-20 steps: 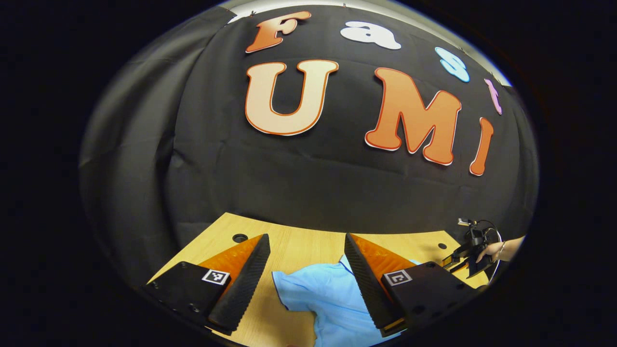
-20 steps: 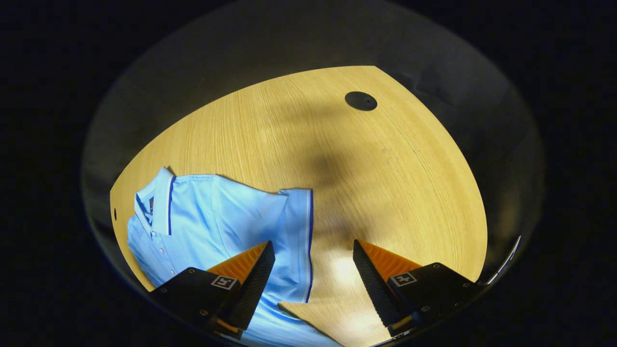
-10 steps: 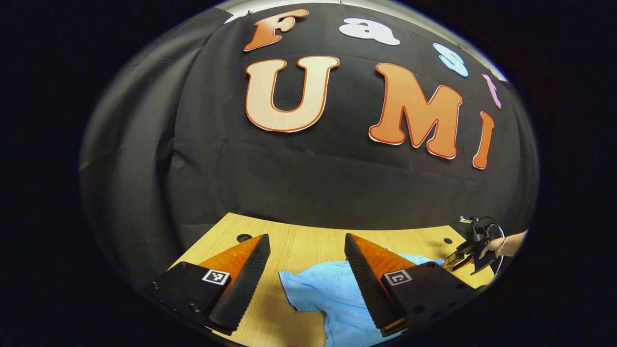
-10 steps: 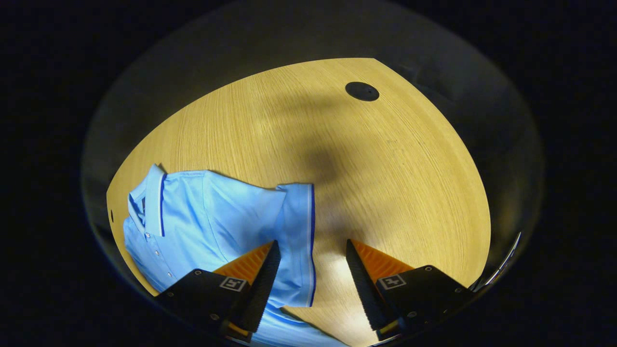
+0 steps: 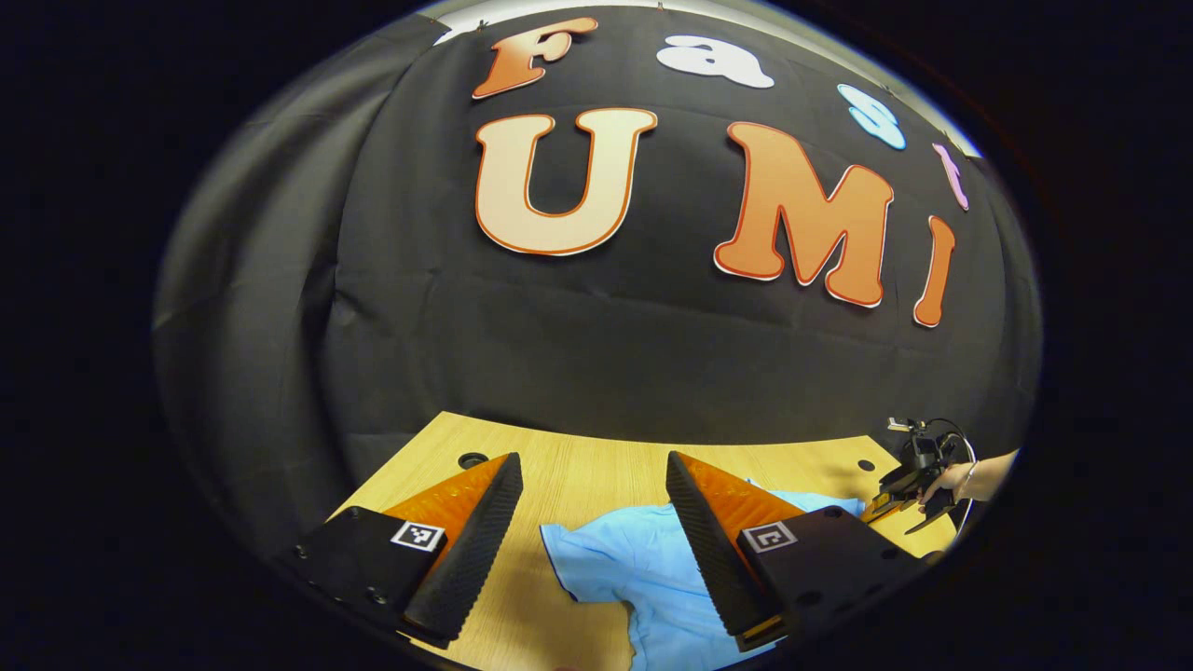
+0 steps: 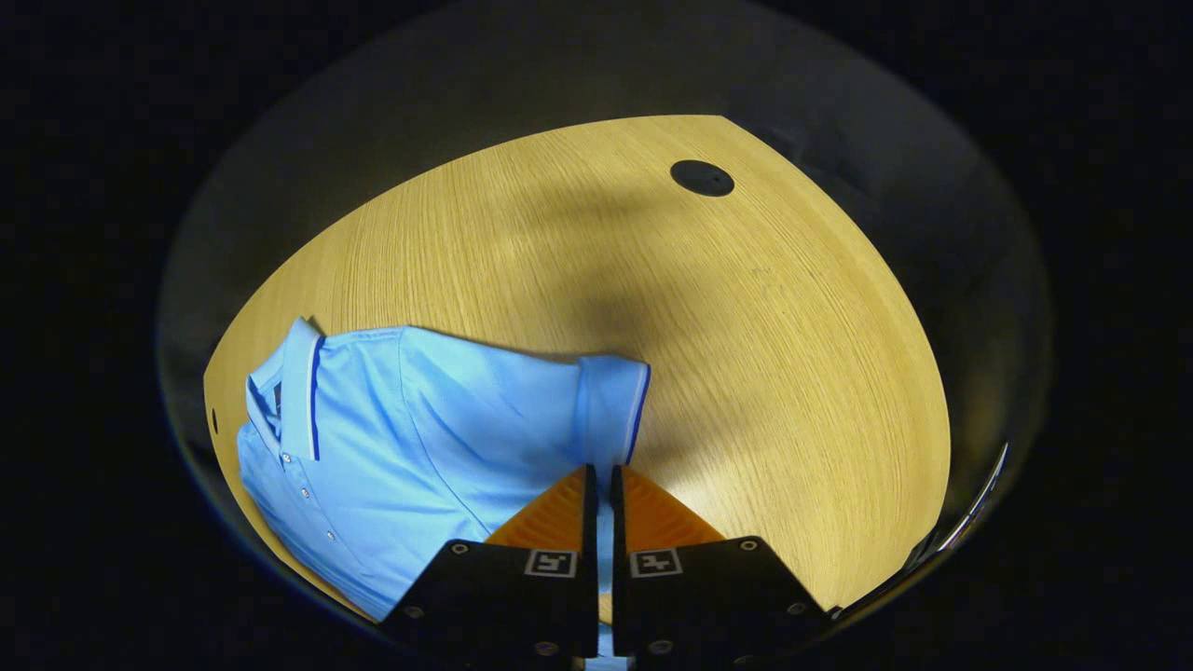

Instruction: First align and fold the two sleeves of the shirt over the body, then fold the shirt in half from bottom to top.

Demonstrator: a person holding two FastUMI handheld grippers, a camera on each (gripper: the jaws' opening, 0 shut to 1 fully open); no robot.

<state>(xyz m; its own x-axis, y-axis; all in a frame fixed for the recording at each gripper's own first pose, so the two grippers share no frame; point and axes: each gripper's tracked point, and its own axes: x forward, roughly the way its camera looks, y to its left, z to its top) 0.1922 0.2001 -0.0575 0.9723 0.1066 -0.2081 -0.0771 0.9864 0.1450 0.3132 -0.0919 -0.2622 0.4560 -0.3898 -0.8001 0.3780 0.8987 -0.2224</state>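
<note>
Sleeve [image 6: 610,410] of the light blue polo shirt [image 6: 419,447] sits pinched between the 2 fingers of the right gripper [image 6: 601,480], which are pressed nearly together on the cloth near its dark-trimmed cuff. The shirt lies on the wooden desk [image 6: 746,326] toward its left edge in the right gripper view, collar [image 6: 298,387] and button placket at the far left. Beyond the cuff the desk runs bare to its curved far edge, with 1 round dark cable hole [image 6: 702,177] there.

The left gripper [image 5: 592,480] hangs with its fingers spread wide over the shirt's other end [image 5: 643,568], touching nothing. Bare wood lies left of that cloth, up to the desk's edge against the black booth wall [image 5: 578,345]. A hand [image 5: 951,480] shows far right.
</note>
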